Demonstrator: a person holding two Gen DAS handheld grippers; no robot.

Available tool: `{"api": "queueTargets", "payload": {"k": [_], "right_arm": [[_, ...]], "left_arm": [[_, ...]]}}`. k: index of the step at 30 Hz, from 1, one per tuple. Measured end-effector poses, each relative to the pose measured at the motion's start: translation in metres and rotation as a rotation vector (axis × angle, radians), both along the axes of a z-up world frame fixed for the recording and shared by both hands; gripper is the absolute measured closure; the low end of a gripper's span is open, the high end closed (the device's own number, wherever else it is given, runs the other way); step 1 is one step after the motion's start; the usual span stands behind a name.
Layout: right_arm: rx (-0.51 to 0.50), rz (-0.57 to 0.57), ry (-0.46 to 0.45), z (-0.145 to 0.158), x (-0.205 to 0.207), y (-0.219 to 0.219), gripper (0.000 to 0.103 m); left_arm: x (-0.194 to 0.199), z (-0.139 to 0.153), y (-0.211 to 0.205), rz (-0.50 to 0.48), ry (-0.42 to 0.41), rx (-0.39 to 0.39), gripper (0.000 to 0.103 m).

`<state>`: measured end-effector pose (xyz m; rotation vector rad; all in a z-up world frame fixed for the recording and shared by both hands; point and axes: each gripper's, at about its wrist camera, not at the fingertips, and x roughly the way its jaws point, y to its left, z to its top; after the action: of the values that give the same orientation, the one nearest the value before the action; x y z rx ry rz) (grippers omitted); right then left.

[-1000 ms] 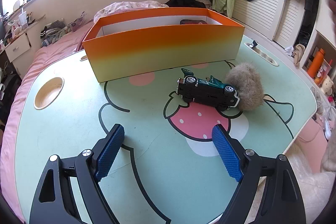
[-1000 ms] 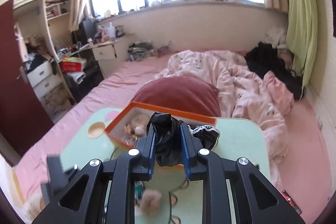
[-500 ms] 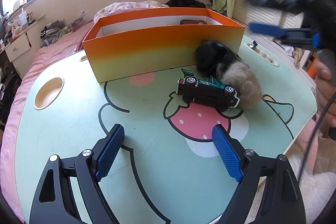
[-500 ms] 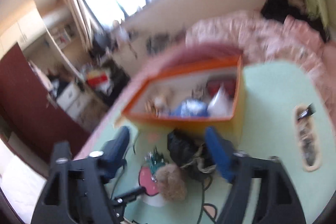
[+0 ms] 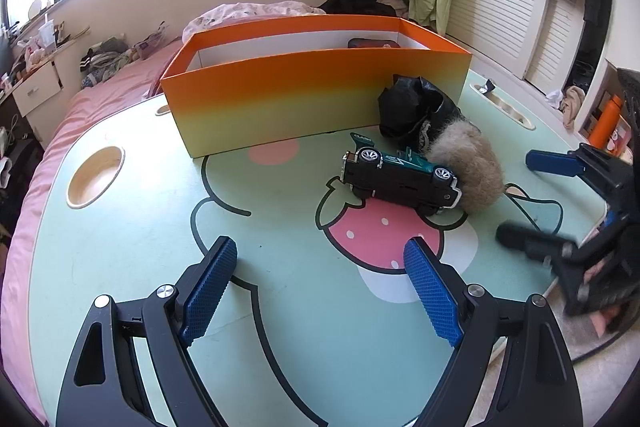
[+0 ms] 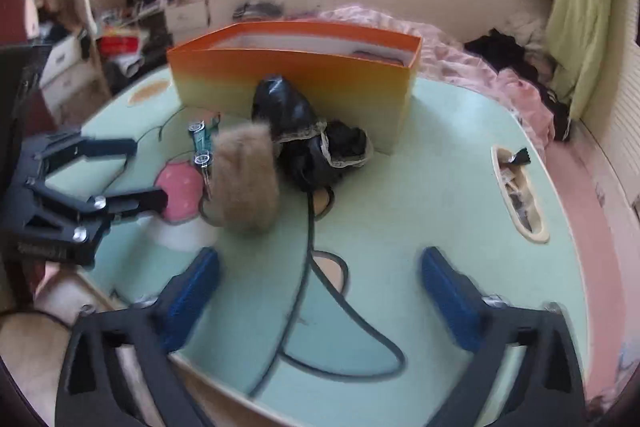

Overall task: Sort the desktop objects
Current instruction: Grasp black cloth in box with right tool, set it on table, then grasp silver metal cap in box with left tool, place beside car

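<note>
both jaws gape empty, the right gripper [image 6: 320,291] just opened. ahead of them on the surface [image 5: 132,247]: toy car [image 5: 400,179], fur ball [image 5: 468,175], black cloth [image 6: 308,135] against the box [image 5: 312,99]; left gripper [image 5: 320,287].

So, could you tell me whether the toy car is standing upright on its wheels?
No, the toy car lies tipped on its side on the table, its black underside facing the left-wrist camera.

I see a matt cardboard box [image 5: 316,95], a glossy black bag [image 6: 288,107], a fuzzy fur ball [image 5: 472,167], and rough blue pads [image 5: 210,289] on my left tongs [image 5: 320,291].
</note>
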<state>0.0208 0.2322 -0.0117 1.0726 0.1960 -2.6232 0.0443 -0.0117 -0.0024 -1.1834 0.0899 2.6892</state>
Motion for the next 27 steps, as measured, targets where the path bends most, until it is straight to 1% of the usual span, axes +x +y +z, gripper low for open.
{"api": "queueTargets", "payload": {"k": [1, 3, 6, 8, 9, 10, 11, 12, 13, 14, 16, 18, 20, 21, 23, 25, 27], "right_arm": [[-0.008, -0.027, 0.039, -0.003, 0.002, -0.003, 0.0], [-0.018, -0.035, 0.088, -0.006, 0.004, -0.007, 0.0], [-0.029, -0.004, 0.097, -0.005, 0.003, -0.01, 0.0], [-0.035, 0.001, 0.101, -0.007, 0.002, -0.008, 0.0], [-0.037, 0.004, 0.105, -0.007, 0.002, -0.008, 0.0], [-0.038, 0.004, 0.107, -0.005, 0.001, -0.008, 0.0], [-0.04, 0.004, 0.108, -0.005, 0.001, -0.009, 0.0], [-0.041, 0.004, 0.107, -0.004, 0.002, -0.009, 0.0], [-0.043, 0.007, 0.108, -0.004, 0.003, -0.01, 0.0], [-0.044, 0.009, 0.109, -0.004, 0.004, -0.009, 0.0], [-0.045, 0.01, 0.112, -0.004, 0.005, -0.009, 0.0], [-0.045, 0.01, 0.112, -0.004, 0.005, -0.009, 0.0], [-0.045, 0.011, 0.112, -0.005, 0.005, -0.008, 0.0], [-0.045, 0.011, 0.113, -0.005, 0.005, -0.008, 0.0], [-0.046, 0.012, 0.113, -0.005, 0.006, -0.007, 0.0], [-0.046, 0.012, 0.114, -0.005, 0.006, -0.007, 0.0], [-0.047, 0.012, 0.114, -0.005, 0.006, -0.007, 0.0]], "left_arm": [[0.0, 0.001, 0.001, -0.002, 0.001, -0.002, 0.017], [-0.001, 0.001, 0.001, -0.003, 0.0, -0.002, 0.016], [-0.002, 0.002, 0.001, -0.01, -0.003, -0.001, 0.016], [-0.002, 0.001, -0.001, -0.035, 0.005, 0.001, 0.016], [-0.002, 0.002, 0.001, -0.065, 0.014, 0.003, 0.016], [0.001, 0.003, 0.001, -0.081, 0.026, 0.001, 0.016], [0.004, 0.005, 0.004, -0.103, 0.06, -0.014, 0.016], [0.009, 0.01, 0.007, -0.113, 0.112, -0.042, 0.016], [0.014, 0.016, 0.01, -0.119, 0.162, -0.062, 0.016], [0.017, 0.02, 0.011, -0.122, 0.191, -0.069, 0.016], [0.026, 0.038, 0.013, -0.125, 0.284, -0.082, 0.016], [0.029, 0.058, 0.012, -0.117, 0.353, -0.072, 0.016], [0.028, 0.073, 0.009, -0.118, 0.399, -0.062, 0.016], [0.026, 0.082, 0.009, -0.116, 0.419, -0.063, 0.016], [0.015, 0.099, 0.008, -0.109, 0.432, -0.064, 0.016], [-0.001, 0.115, 0.009, -0.124, 0.444, -0.039, 0.016], [-0.027, 0.131, 0.009, -0.153, 0.427, -0.026, 0.016]]}}
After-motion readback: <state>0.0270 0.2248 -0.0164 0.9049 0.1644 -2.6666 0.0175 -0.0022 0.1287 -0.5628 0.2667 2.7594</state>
